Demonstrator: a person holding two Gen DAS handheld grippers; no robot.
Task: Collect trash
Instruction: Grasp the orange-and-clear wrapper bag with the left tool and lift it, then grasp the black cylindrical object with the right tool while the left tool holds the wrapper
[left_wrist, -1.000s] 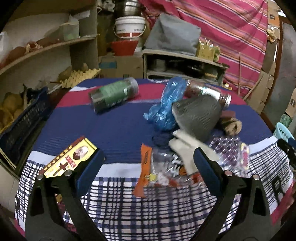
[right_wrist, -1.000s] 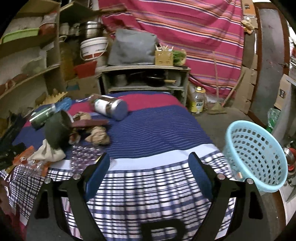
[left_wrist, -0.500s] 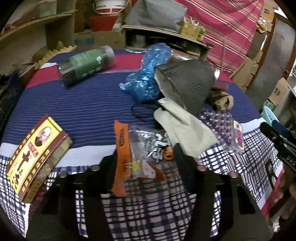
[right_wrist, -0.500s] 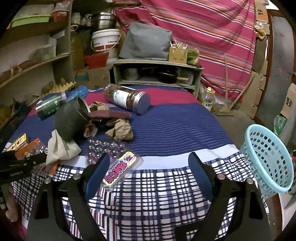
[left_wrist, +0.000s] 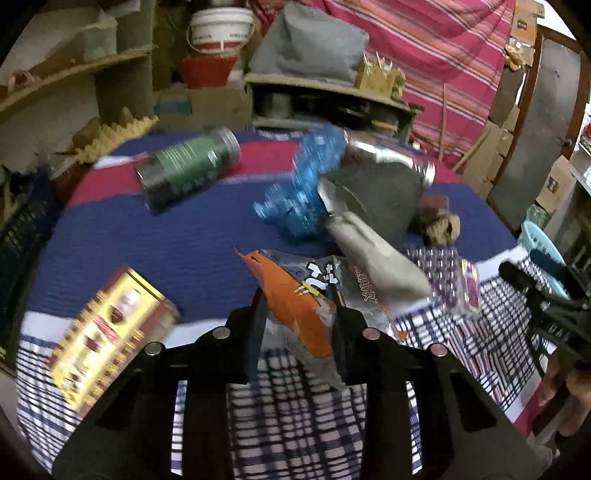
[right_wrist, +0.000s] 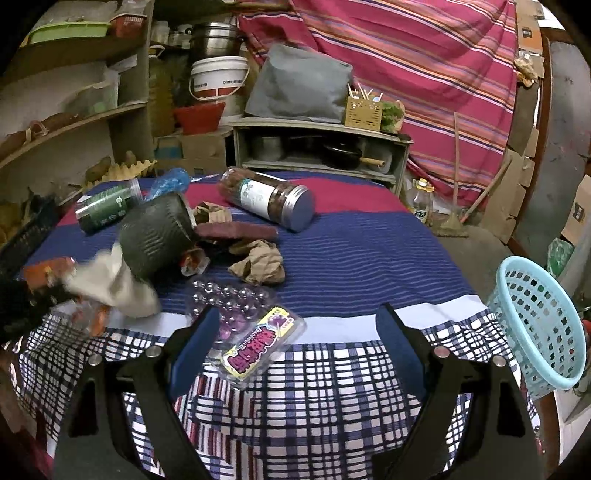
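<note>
The orange snack wrapper (left_wrist: 299, 314) is being pinched low in the centre of the left wrist view, between the two dark fingers of the left gripper (left_wrist: 297, 332). The jaws have just been closing, and the crumpled foil is now caught between them, its upper end sticking up and away toward the middle of the frame. A thin, floppy thing like this is best taken at its near edge, which seems to be why the grip is set there.

Just above and to the right of it, a beige cloth pouch (left_wrist: 373, 254) is draped against a dark ribbed cup (left_wrist: 373, 199) lying on its side, with a blue crinkled bag (left_wrist: 299, 195) behind. A green-labelled jar (left_wrist: 188, 170) is seen at the upper left and a yellow box (left_wrist: 110, 332) at the lower left, both well apart from the grip.

In the right wrist view the right gripper (right_wrist: 297, 341) is held wide, nothing pressed. A clear blister pack (right_wrist: 255, 336) lies at the inner side of its left finger, at the lower centre; whether it is touched cannot be told. A likely next pick, it is judged. The light blue basket (right_wrist: 535, 325) stands at the right edge, beside the table and below its top, handy for dropping rubbish in.
</note>
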